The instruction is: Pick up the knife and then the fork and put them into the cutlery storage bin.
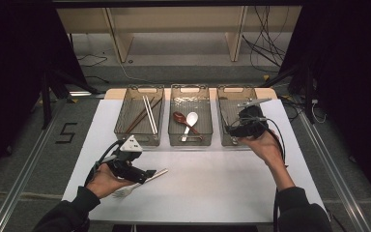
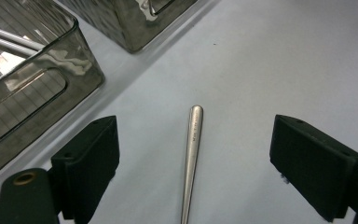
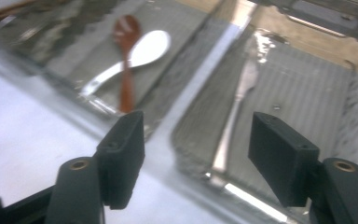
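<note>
The fork lies flat on the white table near its front left corner, tines toward the front edge and handle running away toward the middle. The left gripper sits right over it, and in the left gripper view the handle runs straight up the middle between the two black pads, which stand wide apart with bare table on either side of the metal. So the long axis lies along the gripper's own line of sight and across the closing direction; the pads need only come together on the handle, I would judge, once they are low enough. I cannot tell whether they touch the table yet.

The right gripper is well away, at the front rim of the right-hand bin of three that line the table's far edge. Its jaws stand apart on nothing, and a piece of metal cutlery lies lengthwise on the bin floor beyond them. The middle bin holds a white spoon crossed by a brown one; the left bin holds chopsticks.

The left hand is clearly the nearer one to the fork. The left bin's front wall stands close beyond the gripper, but toward the table's middle there is plenty of open room for lifting and carrying the fork to the far right bin.
</note>
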### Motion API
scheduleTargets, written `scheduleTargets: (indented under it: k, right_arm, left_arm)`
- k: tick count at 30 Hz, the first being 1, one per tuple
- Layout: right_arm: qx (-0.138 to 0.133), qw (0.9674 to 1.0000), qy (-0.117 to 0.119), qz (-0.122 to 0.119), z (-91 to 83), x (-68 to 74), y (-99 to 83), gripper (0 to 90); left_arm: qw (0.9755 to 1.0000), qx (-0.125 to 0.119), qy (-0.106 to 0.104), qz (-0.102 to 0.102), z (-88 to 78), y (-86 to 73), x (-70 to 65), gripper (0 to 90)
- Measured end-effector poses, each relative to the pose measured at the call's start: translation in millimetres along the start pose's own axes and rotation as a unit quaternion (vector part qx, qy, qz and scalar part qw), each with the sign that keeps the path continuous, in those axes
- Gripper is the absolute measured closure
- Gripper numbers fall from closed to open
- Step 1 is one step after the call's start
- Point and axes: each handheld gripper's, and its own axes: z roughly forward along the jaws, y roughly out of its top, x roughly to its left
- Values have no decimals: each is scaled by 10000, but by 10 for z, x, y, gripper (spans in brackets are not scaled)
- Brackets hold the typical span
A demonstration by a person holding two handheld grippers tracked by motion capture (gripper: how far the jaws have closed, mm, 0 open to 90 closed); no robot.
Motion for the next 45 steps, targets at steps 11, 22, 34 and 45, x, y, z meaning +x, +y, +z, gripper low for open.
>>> scheduleTargets:
  k: [11, 22, 34, 45]
  right_arm:
    - [-89, 9980, 504, -364, -154, 340, -266, 325]
    - [-100, 9947, 813, -619, -190, 603, -353, 304]
    - [-85, 9928, 955, -711, -215, 745, -489, 280]
    - [52, 9907, 1089, -817, -210, 868, -583, 268]
  left_arm:
    - [9993, 356, 70, 62, 31, 13, 3, 155]
    - [9934, 1136, 118, 138, 134, -31, 13, 163]
    - [9877, 1555, 139, 81, 182, -84, 69, 207]
    - [9732, 2272, -30, 347, 357, -154, 42, 437]
